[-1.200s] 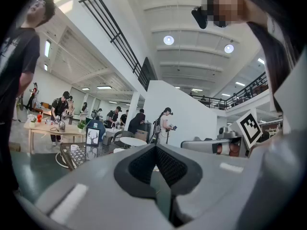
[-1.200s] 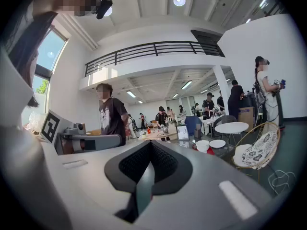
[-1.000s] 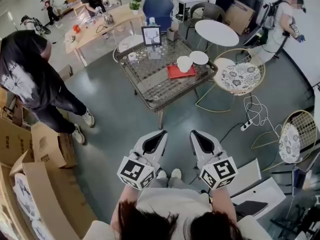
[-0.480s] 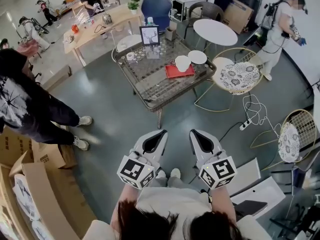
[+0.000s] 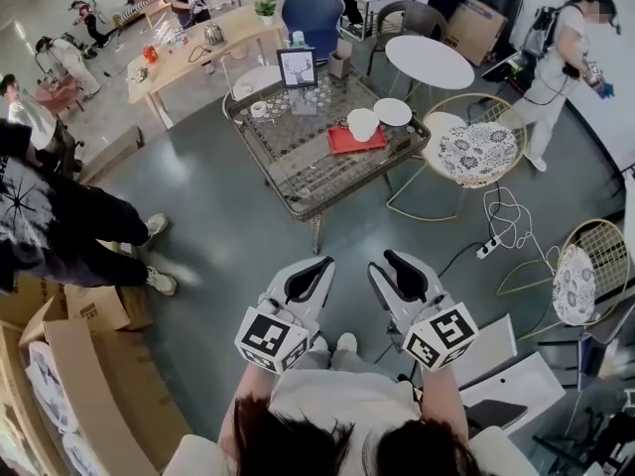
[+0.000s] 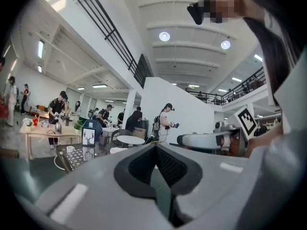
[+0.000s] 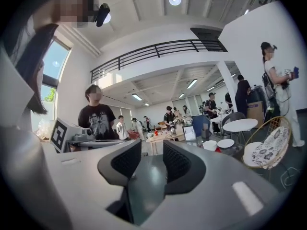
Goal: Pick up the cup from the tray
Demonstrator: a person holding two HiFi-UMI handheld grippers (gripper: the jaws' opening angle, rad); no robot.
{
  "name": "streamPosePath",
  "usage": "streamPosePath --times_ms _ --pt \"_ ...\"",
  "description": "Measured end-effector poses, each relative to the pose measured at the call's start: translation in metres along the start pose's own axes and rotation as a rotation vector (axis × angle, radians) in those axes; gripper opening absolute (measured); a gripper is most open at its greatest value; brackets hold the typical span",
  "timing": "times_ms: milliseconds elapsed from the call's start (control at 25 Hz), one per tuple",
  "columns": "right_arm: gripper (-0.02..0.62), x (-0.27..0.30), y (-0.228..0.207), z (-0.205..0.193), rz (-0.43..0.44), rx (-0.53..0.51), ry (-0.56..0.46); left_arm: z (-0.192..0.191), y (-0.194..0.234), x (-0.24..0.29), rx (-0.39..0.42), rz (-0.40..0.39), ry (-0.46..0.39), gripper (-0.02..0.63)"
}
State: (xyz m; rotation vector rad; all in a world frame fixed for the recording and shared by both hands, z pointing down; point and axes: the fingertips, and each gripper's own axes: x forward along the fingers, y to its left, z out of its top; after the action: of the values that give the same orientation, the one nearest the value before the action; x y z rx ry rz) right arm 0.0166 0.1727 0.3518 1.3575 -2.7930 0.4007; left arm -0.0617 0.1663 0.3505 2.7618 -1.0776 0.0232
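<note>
The right gripper (image 5: 385, 263) has just been opening its jaws, leaving a narrow gap with nothing between them. The left gripper (image 5: 319, 264) has its jaws together, empty. Both are near the person's body, well apart from the white cup (image 5: 363, 125) on the red tray (image 5: 342, 145) on the far table (image 5: 298, 172). Approach, grasp, lift — all remain.

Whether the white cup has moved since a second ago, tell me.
No. The cup still stands on the red tray, beside the white plate, same spot as before.

Grey floor (image 5: 238, 236), wire-framed glass table (image 5: 298, 172), round white table (image 5: 430, 64), blue armchair (image 5: 314, 13), white walls (image 7: 268, 28), railed balcony (image 7: 158, 49) overhead
</note>
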Motion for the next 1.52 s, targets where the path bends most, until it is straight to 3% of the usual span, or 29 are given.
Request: streamPosePath --times_ms 80,280,600,1000,1200,1520 --pt "0.189 0.000 -0.001 0.002 0.028 0.008 -0.015 -0.002 -0.002 0.003 0.019 0.004 0.009 0.002" --pt "0.245 0.003 -0.012 0.004 0.061 -0.019 -0.001 0.003 0.001 0.013 -0.027 0.024 -0.025 0.002" --pt "0.273 0.009 -0.038 0.008 0.073 -0.039 0.006 0.002 0.007 0.035 -0.060 0.035 -0.023 0.041" --pt "0.295 0.038 -0.073 0.015 0.048 -0.072 0.020 -0.004 0.017 0.083 0.010 -0.072 0.059 0.139" --pt "0.295 0.064 -0.094 0.020 0.021 -0.091 0.038 -0.004 0.038 0.112 0.042 -0.083 0.077 0.140" --pt "0.285 0.112 -0.127 0.018 -0.055 -0.061 0.065 -0.003 0.099 0.144 -0.009 -0.099 0.091 0.106"
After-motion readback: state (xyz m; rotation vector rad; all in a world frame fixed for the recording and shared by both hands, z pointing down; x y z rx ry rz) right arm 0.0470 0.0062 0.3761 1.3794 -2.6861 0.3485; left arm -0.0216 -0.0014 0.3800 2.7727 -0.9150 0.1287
